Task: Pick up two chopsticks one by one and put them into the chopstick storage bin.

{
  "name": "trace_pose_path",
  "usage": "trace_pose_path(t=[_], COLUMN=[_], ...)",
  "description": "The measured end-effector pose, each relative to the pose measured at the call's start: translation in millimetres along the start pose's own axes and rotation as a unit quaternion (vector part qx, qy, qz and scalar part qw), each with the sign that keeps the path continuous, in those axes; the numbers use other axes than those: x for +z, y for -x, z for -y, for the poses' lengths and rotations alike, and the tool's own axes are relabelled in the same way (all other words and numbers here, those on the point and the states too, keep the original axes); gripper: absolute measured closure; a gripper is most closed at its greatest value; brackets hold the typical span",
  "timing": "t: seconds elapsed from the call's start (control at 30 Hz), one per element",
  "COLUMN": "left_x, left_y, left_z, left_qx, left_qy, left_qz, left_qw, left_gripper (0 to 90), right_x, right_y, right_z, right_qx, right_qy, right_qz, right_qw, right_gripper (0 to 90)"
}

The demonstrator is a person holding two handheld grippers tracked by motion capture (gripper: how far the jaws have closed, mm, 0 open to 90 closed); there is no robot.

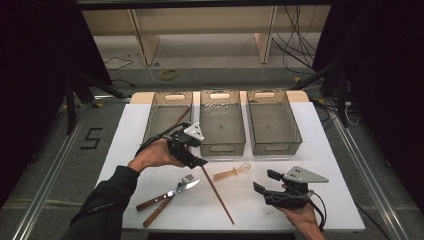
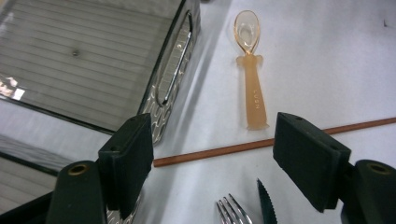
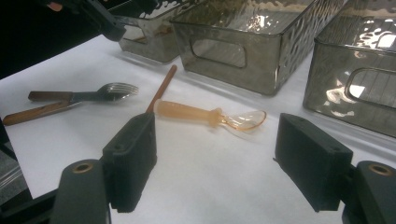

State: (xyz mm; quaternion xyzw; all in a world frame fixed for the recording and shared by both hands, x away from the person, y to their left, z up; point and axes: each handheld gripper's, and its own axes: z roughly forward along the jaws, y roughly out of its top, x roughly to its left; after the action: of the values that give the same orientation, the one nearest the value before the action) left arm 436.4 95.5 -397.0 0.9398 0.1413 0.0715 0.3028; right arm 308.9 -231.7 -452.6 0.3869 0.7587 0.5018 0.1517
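The right gripper (image 1: 264,182) hovers low over the near right of the white table (image 1: 325,150), jaws apart and empty. Further in, a fork (image 1: 183,183) and knife (image 1: 172,192) lie crossed beside a brown chopstick (image 1: 217,188) and an orange spoon (image 1: 232,173). The left gripper (image 2: 212,154) hangs wide open and empty above the chopstick's far end, just before the middle bin (image 1: 222,121) of three.
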Motion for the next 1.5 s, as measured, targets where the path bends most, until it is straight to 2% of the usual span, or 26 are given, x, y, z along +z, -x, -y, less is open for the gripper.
trace_pose_path(t=[0.13, 0.27, 0.37, 0.47, 0.6, 0.7, 0.83, 0.9, 1.03, 1.17, 1.27, 1.3, 1.43, 1.5], left_x=[3.4, 5.7, 8.2, 10.4, 13.8, 16.1, 21.3, 25.2, 33.3, 43.3, 50.7, 52.5, 61.6, 65.0], left_y=[2.0, 3.2, 3.6, 4.2, 4.8, 5.9, 7.3, 6.8, 7.5, 6.1, 4.2, 2.8, -0.2, -1.8], left_z=[-0.2, 2.0, 3.3, 4.9, 7.6, 8.3, 6.2, 4.9, 4.3, 6.4, 8.7, 9.2, 12.4, 14.1], left_qx=[0.001, -0.007, -0.029, -0.061, -0.076, -0.075, -0.061, -0.062, -0.047, -0.034, -0.039, -0.034, -0.044, -0.047], left_qy=[-0.003, -0.005, -0.016, -0.012, -0.011, -0.008, -0.015, -0.019, -0.033, -0.044, -0.041, -0.045, -0.048, -0.052], left_qz=[0.004, 0.005, -0.003, -0.002, -0.005, -0.007, -0.009, -0.005, -0.001, -0.011, -0.002, -0.002, -0.008, -0.004], left_qw=[1.0, 1.0, 0.9995, 0.9981, 0.997, 0.9971, 0.998, 0.9979, 0.9983, 0.9984, 0.9984, 0.9984, 0.9978, 0.9975], left_gripper=[28.7, 28.8, 28.7, 28.5, 28.1, 28.1, 28.9, 30.7, 37.5, 49.6, 59.1, 61.8, 73.1, 77.3], right_x=[-0.1, 0.6, 1.6, 1.8, 1.6, 2.0, 2.2, 2.1, 1.7, 1.6, 1.7, 1.7, 1.8, 1.7], right_y=[-0.1, -1.2, -2.2, -2.7, -2.2, -2.7, -2.8, -2.8, -2.7, -2.8, -3.0, -3.0, -2.9, -3.0], right_z=[0.0, -0.1, -0.2, -0.2, -0.2, -0.2, -0.2, -0.2, -0.3, -0.2, -0.2, -0.2, -0.1, -0.2], right_qx=[0.001, 0.001, -0.002, -0.001, 0.001, -0.001, -0.002, -0.001, -0.001, 0.0, -0.001, 0.0, -0.001, -0.001], right_qy=[-0.001, -0.006, -0.007, -0.008, -0.008, -0.008, -0.008, -0.009, -0.007, -0.008, -0.008, -0.008, -0.008, -0.007], right_qz=[-0.002, -0.003, -0.005, -0.005, -0.005, -0.006, -0.007, -0.007, -0.008, -0.008, -0.009, -0.009, -0.01, -0.01], right_qw=[1.0, 1.0, 1.0, 1.0, 1.0, 1.0, 0.9999, 0.9999, 0.9999, 0.9999, 0.9999, 0.9999, 0.9999, 0.9999], right_gripper=[30.1, 30.1, 30.1, 30.1, 30.1, 30.1, 30.1, 30.1, 30.1, 30.1, 30.1, 30.1, 30.1, 30.1])
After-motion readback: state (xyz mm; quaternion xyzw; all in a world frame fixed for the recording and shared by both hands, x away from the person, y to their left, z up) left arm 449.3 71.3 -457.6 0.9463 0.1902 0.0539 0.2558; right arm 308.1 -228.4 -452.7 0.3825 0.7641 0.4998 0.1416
